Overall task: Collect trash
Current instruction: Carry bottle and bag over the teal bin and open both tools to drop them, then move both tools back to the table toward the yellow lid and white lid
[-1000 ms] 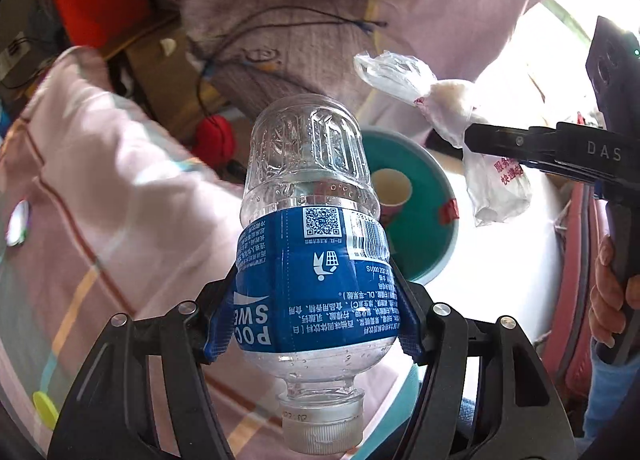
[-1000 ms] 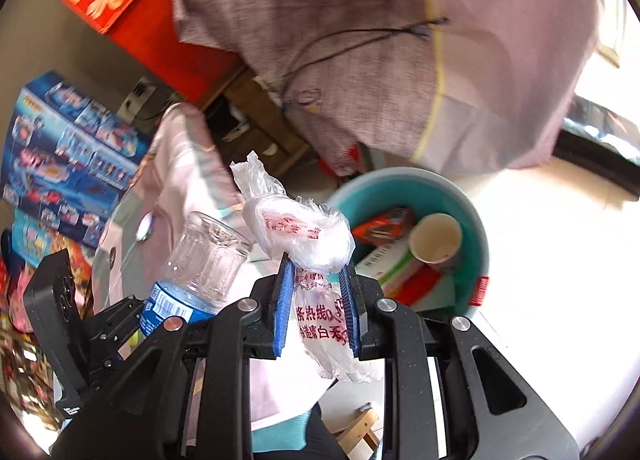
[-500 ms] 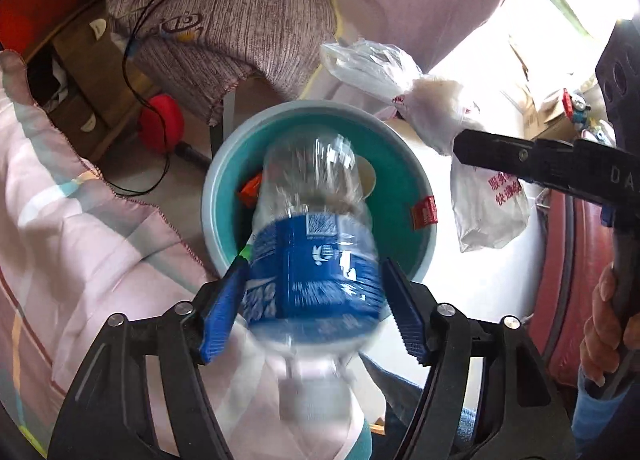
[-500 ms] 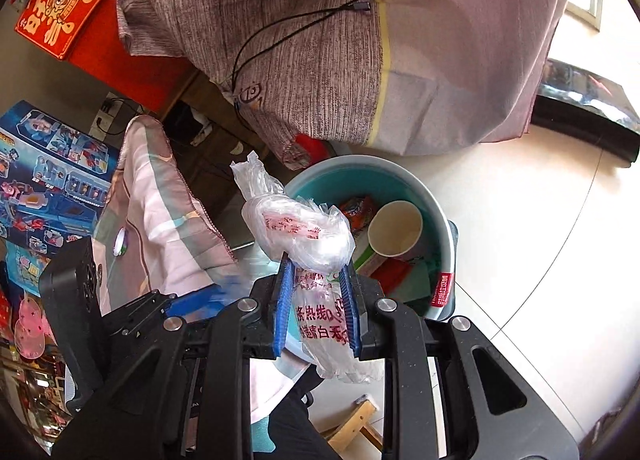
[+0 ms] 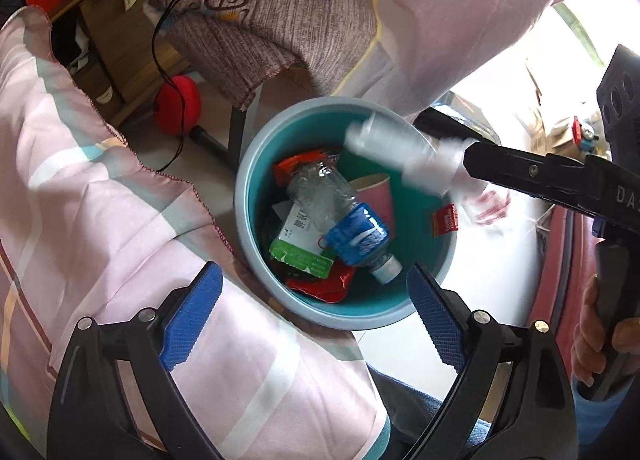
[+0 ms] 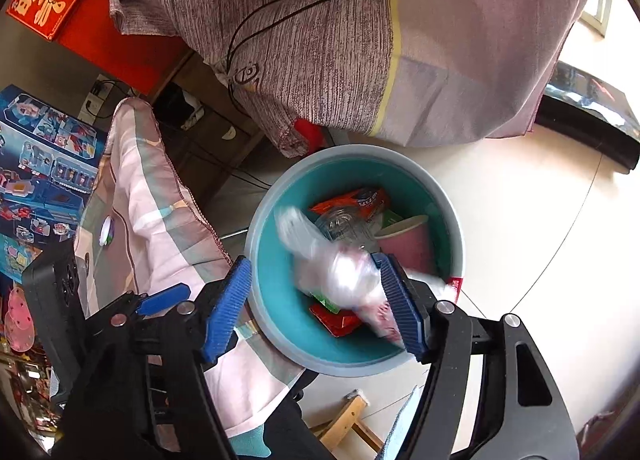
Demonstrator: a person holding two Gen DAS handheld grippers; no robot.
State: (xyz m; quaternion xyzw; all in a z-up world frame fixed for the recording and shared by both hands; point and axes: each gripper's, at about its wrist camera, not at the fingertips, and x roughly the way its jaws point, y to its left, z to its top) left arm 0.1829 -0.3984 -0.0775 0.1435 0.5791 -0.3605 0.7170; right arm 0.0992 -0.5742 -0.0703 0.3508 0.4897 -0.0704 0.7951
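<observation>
A teal bin (image 5: 256,163) (image 6: 264,260) stands on the floor below both grippers. The clear bottle with a blue label (image 5: 340,215) lies inside it on a pink paper cup (image 5: 376,191), a green carton and red wrappers. My left gripper (image 5: 316,316) is open and empty above the bin's near rim. My right gripper (image 6: 316,300) is open above the bin. The white plastic bag (image 6: 340,272) is blurred between its jaws, against the right pad. In the left wrist view the bag (image 5: 400,151) hangs at the right gripper's tip over the bin.
A pink striped bedsheet (image 5: 100,219) covers the bed edge left of the bin. A grey-purple cloth (image 6: 340,39) with a black cable hangs behind it. A red round object (image 5: 178,103) lies on the floor. Toy boxes (image 6: 36,163) stand at far left.
My left gripper opened and the bottle dropped into the bin. My right gripper opened and the plastic bag is slipping down, blurred. Both grippers moved over the bin.
</observation>
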